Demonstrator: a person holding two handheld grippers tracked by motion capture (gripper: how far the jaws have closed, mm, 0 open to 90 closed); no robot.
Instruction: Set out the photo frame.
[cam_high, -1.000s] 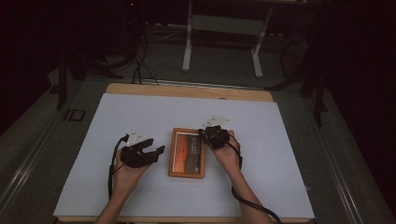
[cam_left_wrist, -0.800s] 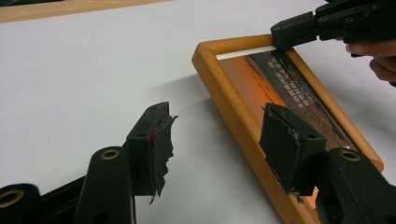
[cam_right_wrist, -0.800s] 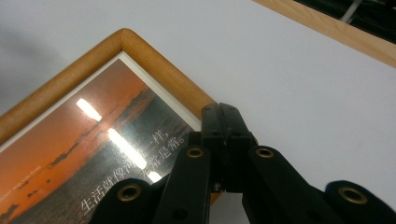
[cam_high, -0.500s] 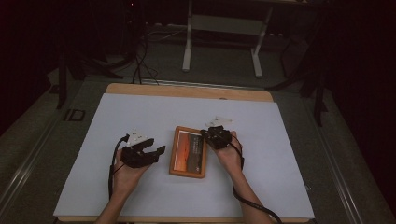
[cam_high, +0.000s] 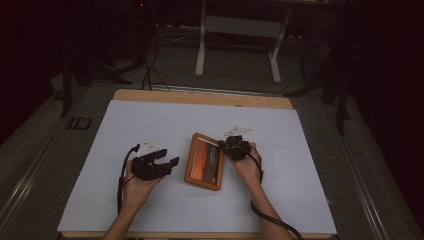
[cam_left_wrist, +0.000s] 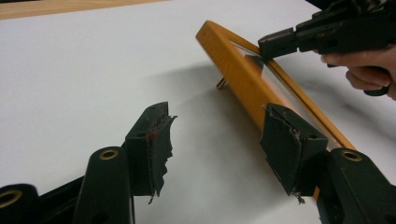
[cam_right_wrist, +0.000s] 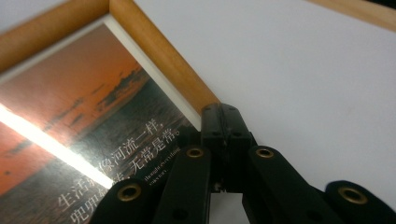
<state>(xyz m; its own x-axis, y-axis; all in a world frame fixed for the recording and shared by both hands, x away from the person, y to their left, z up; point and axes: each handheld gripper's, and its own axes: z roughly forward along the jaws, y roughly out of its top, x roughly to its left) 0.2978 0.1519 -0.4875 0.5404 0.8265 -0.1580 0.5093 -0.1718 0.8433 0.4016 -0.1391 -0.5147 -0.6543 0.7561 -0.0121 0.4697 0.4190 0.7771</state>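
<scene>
Left gripper (cam_high: 167, 162): black body, black cable trailing from it alongside the forearm, pale grey three-cornered plate on top. In its own view the fingers (cam_left_wrist: 149, 144) are flat black pads with torn, ragged edges and a faint red mark on one; brass-coloured eyelets sit in the black links behind them. Right gripper (cam_high: 223, 145): same black build, grey plate on top, black cable along the forearm. Brass-ringed holes mark its links. Forearms bare, no sleeves visible.
</scene>
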